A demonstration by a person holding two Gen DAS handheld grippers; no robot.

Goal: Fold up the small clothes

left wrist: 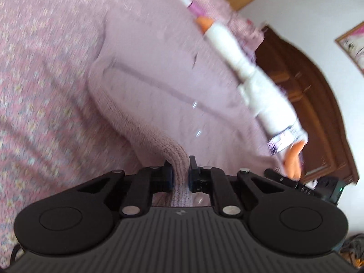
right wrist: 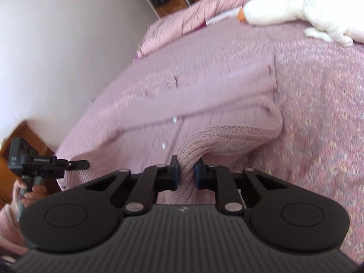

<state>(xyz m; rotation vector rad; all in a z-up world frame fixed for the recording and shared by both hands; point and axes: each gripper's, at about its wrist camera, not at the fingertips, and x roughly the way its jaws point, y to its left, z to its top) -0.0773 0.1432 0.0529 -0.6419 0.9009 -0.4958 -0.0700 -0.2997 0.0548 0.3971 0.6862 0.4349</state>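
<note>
A pink knitted sweater (left wrist: 159, 86) is spread across a pink patterned bedspread (left wrist: 34, 91), and its ribbed hem is pinched between the narrowed jaws of the left gripper (left wrist: 180, 175). Another part of the same ribbed edge is clamped by the right gripper (right wrist: 186, 174). A white plush goose (right wrist: 295, 6) is seen lying on the bedspread beyond the sweater.

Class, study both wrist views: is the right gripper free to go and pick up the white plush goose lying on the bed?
Probably not yet: the right gripper is shut on the pink knitted garment, so its jaws are occupied. Nothing blocks the path to the white plush goose.
</note>
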